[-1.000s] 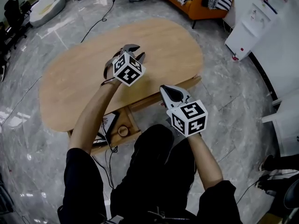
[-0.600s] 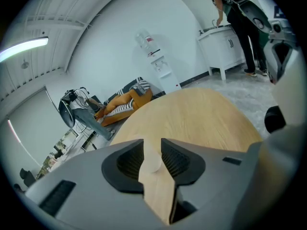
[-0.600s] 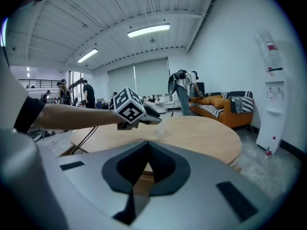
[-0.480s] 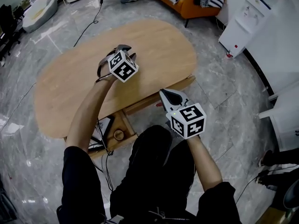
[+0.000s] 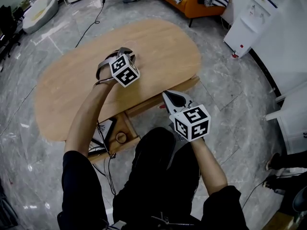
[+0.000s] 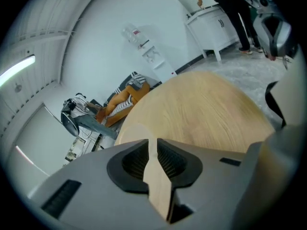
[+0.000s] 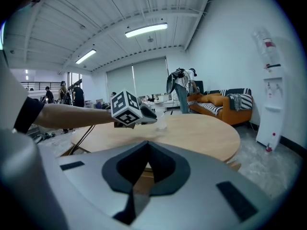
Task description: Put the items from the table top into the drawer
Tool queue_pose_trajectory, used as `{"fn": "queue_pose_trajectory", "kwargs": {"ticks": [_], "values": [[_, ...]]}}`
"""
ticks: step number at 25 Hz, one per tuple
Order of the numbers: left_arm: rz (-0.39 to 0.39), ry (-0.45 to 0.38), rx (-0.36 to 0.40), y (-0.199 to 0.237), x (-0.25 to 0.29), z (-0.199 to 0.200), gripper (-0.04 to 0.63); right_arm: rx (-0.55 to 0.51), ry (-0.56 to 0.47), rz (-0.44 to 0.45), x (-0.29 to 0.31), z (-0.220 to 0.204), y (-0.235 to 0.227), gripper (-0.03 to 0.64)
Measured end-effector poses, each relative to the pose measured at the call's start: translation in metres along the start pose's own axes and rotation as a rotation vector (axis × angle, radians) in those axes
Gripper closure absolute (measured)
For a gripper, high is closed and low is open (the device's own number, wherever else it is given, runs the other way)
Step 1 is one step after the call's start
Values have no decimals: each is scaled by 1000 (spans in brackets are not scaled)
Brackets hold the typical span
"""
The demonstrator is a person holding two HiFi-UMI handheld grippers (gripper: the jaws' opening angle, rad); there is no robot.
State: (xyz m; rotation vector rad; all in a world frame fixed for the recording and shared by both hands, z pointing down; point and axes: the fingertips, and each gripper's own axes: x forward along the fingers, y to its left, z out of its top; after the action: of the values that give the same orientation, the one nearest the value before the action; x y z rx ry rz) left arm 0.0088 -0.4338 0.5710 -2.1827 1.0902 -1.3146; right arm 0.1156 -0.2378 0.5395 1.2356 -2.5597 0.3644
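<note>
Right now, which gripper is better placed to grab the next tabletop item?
Left gripper: its fingers are closing over the oval wooden table beside a small clear item; the right gripper hangs short of the near edge, shut.

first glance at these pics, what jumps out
The black-and-white marker cubes grab the eye. The left gripper reaches over the oval wooden table, its jaws closing toward a small pale thing at their tips. The right gripper hangs shut off the table's near edge. Below that edge an open drawer shows, and an orange sofa stands behind the table.
</note>
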Motion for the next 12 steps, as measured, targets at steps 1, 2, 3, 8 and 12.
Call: {"fn": "queue_pose_trajectory", "kwargs": {"ticks": [1,2,3,8,12], "values": [[-11,24,19,-3,2,-4,532,1,-1,1,0,0,0,607],[-20,41,31,-7,4,-8,538,1,-2,1,-1,0,1,607],[-22,50,36,-10,5,-12,551,2,-3,1,-2,0,1,607],[11,27,38,-12,2,-13,572,9,-4,1,-4,-1,-3,607],[19,8,36,-13,-4,-9,575,20,-6,6,-5,-2,-2,607]]}}
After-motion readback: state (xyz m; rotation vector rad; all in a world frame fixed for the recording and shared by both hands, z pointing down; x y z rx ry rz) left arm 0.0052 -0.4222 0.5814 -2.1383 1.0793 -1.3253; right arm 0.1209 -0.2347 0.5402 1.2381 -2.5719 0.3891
